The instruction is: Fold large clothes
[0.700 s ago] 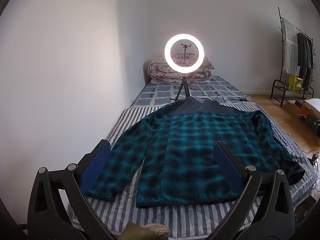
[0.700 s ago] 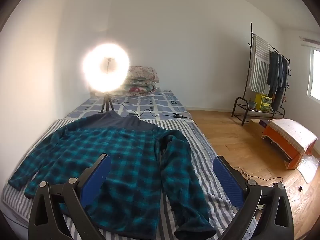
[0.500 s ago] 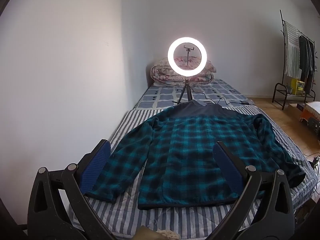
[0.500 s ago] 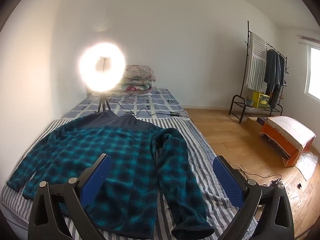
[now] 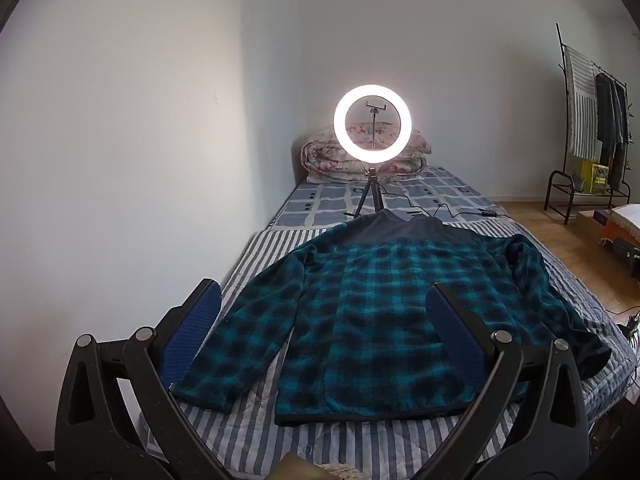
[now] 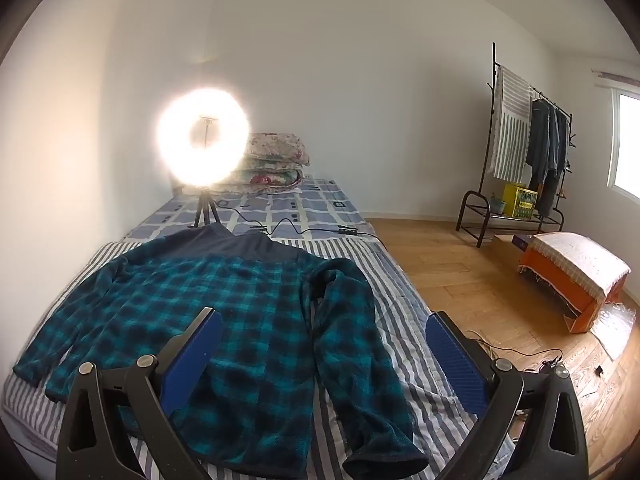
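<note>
my left claw (image 5: 320, 328) and right claw (image 6: 322, 350) both spread wide, holding nothing, teal plaid jacket (image 5: 372, 316) flat on the striped bed (image 5: 360, 440), ring light (image 5: 372, 128) glowing, clothes rack (image 6: 524, 152) by wood floor (image 6: 472, 272)

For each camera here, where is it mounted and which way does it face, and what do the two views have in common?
Left wrist view: sits on the left gripper, above the bed's foot, facing along the bed at the plaid shirt; only its own open fingers show.
Right wrist view: sits on the right gripper, further toward the floor side, facing the shirt's sleeve; only its own open fingers show.
Shared: shirt, bed, ring light, folded quilts, clothes rack.
</note>
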`<act>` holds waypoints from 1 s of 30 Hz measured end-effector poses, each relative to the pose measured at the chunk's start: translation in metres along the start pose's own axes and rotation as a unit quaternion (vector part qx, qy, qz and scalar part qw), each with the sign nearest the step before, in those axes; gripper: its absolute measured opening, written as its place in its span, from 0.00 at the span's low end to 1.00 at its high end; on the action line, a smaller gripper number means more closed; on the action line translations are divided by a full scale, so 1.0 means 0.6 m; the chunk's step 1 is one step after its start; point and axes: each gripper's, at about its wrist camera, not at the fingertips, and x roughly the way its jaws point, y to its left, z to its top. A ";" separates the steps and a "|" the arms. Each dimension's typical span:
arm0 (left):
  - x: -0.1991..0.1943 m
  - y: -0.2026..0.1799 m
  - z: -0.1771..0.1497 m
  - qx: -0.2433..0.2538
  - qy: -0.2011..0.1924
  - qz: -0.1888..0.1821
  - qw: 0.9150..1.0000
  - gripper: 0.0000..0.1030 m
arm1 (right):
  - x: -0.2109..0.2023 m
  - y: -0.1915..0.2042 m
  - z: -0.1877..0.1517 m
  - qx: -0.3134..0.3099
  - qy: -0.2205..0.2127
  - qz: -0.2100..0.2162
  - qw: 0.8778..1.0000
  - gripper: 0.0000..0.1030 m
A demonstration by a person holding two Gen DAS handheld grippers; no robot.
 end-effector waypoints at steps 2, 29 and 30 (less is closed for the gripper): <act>-0.003 -0.001 -0.006 0.001 -0.003 0.002 1.000 1.00 | 0.000 0.001 0.001 0.000 0.000 0.001 1.000 1.00; -0.002 -0.001 0.002 0.000 -0.009 0.002 1.000 1.00 | 0.006 0.013 0.005 0.002 0.001 0.009 1.000 1.00; -0.002 -0.001 0.004 0.000 -0.009 0.002 1.000 1.00 | 0.006 0.014 0.005 0.002 0.001 0.009 1.000 1.00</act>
